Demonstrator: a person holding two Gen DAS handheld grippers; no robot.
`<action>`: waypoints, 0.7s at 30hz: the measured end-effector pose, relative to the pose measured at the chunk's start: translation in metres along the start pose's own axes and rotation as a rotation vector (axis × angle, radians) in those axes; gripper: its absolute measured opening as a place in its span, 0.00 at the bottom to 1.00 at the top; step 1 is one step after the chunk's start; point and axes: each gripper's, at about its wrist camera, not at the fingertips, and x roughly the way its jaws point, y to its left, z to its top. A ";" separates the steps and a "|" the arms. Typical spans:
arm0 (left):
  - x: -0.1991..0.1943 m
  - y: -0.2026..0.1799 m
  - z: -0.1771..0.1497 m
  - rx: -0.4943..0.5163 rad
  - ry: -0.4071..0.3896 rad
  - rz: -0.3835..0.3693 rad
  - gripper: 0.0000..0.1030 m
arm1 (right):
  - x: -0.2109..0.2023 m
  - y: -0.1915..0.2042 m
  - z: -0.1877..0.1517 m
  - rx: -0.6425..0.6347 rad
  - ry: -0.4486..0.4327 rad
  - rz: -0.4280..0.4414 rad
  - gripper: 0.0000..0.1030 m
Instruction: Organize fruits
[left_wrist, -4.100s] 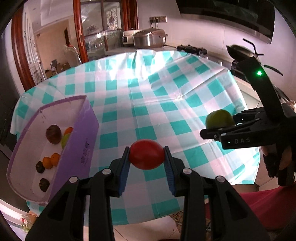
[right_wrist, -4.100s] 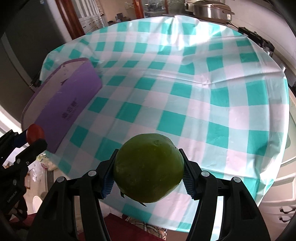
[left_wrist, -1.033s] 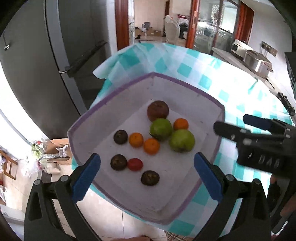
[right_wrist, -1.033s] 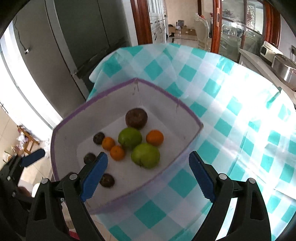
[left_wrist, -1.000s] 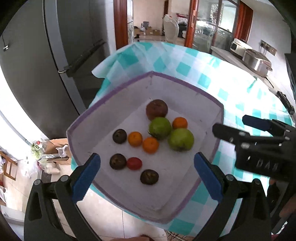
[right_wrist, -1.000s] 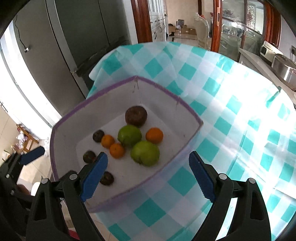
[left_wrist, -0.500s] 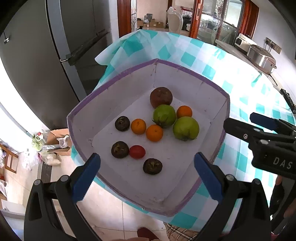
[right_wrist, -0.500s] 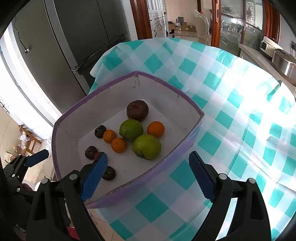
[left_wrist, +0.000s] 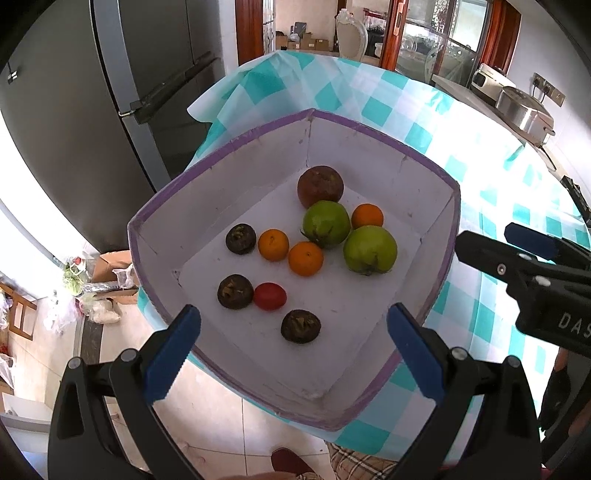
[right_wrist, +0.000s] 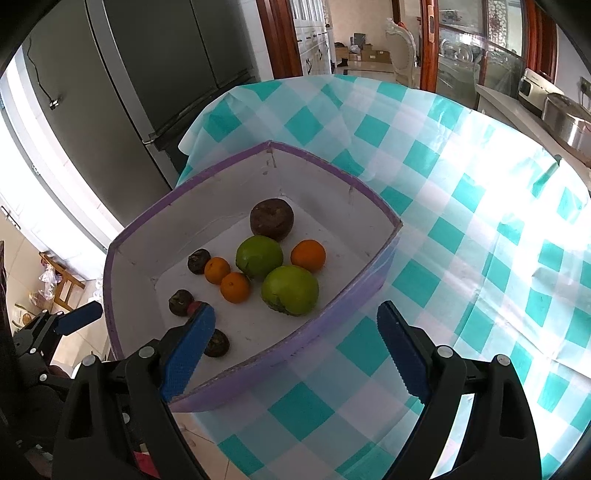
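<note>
Purple-rimmed white box (left_wrist: 207, 173) — teal-checked tablecloth (left_wrist: 369, 96).

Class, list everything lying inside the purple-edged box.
Inside the box: two green fruits, three oranges, one red tomato, one large brown fruit and three small dark ones. Nothing appears covered.

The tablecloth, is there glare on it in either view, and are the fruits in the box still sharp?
Left wrist view: the tablecloth is blown out white beyond the box; the fruits inside are sharp, including the red tomato. Right wrist view: the same glare washes out the checks at right; the green fruit is crisp. Fisheye bends both frames' edges.
</note>
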 end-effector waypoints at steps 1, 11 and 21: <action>0.000 0.000 0.000 0.001 0.000 0.001 0.98 | 0.000 0.000 0.000 0.002 0.000 0.000 0.84; 0.001 -0.002 -0.001 -0.005 0.004 0.001 0.98 | 0.000 0.000 -0.001 0.004 0.000 0.000 0.84; 0.003 0.005 0.000 -0.032 0.007 0.024 0.98 | -0.002 -0.001 -0.004 0.000 -0.003 0.011 0.84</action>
